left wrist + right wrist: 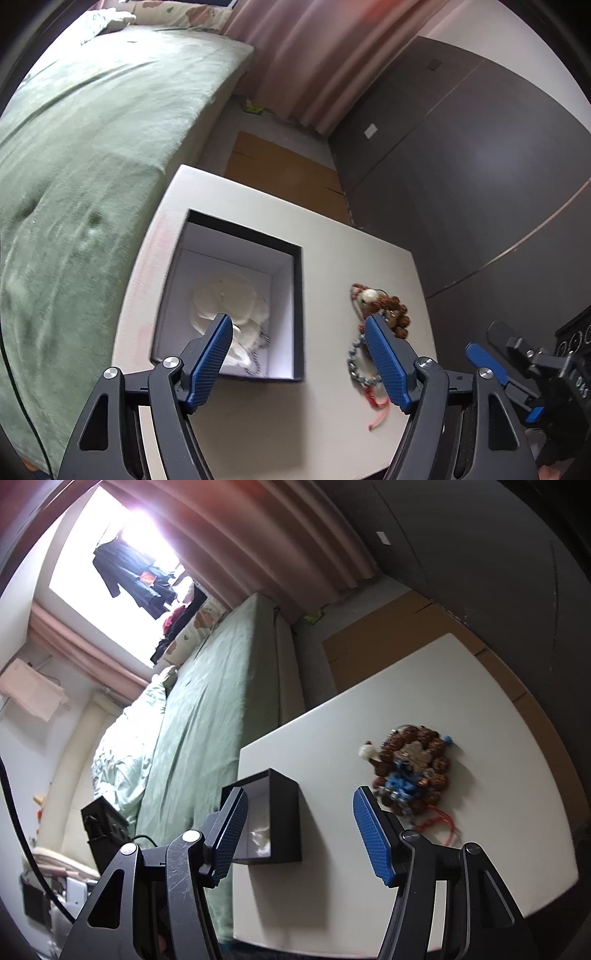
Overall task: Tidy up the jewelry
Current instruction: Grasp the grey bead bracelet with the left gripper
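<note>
left wrist view: the left gripper [299,325] hangs with its jaws spread wide and nothing between the pads. the black box [300,314] sits on the white table [332,424] under the left finger, at about ten o'clock from the jaw gap, and already holds a pale piece with a bit of chain [236,314]. the heap of loose jewelry [384,317] lies at about two o'clock, just behind the right finger: brown beads at the far end, a silver chain and red cord trailing toward the camera, so the heap runs roughly twelve to six. the right gripper [491,369] shows at the frame's right edge, near the heap; this view does not show how its jaws stand.

right wrist view: the right gripper [299,801] has its jaws parted, empty. the beads and blue bits [410,771] lie at one o'clock, touching the line of the right finger but outside the gap; the box [284,812] is at eleven o'clock.

judging by this, the right gripper is the nearer to the heap and needs a swing toward one o'clock to bring the beads between its pads, closing across the heap's long line.
</note>
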Motion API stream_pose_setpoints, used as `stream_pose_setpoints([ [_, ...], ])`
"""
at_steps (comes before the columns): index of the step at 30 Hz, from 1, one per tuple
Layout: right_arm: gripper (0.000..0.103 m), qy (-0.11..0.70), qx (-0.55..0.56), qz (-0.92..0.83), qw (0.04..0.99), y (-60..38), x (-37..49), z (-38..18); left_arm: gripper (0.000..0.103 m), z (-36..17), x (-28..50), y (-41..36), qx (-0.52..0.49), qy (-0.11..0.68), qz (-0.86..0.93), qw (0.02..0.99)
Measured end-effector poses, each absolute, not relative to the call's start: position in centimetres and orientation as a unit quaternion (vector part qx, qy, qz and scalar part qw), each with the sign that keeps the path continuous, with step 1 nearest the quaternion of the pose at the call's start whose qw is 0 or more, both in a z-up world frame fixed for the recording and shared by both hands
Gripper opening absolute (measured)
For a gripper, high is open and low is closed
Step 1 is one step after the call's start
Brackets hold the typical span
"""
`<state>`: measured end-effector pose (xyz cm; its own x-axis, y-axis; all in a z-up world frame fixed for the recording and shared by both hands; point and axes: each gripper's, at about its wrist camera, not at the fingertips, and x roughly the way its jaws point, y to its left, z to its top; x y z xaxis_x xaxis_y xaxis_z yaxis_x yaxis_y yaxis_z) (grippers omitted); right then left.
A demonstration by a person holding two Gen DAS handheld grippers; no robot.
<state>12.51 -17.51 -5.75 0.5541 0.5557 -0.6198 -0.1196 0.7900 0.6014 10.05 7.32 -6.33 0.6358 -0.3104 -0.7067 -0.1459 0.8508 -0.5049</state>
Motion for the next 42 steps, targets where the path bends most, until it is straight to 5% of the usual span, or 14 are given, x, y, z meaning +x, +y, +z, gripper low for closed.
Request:
stream_pose_setpoints([
  [12, 0.06, 0.455, 0.274, 0.13, 0.837, -23.5, 10.0, -8.5, 0.074, -5.4, 9.2, 1.0, -0.22, 0.412, -0.098, 0.879],
  [26, 0.06, 0.468, 0.306, 0.09, 0.824, -27.8, 10.8, -10.3, 0.043, -8.5, 11.4, -6.9, -0.159, 0.449, -0.138, 0.868],
  [42, 0.06, 0.497, 0.318, 0.065, 0.805, -28.6, 13.3, -11.6, 0.034, -12.3, 14.2, -9.9, -0.091, 0.48, -0.129, 0.863],
])
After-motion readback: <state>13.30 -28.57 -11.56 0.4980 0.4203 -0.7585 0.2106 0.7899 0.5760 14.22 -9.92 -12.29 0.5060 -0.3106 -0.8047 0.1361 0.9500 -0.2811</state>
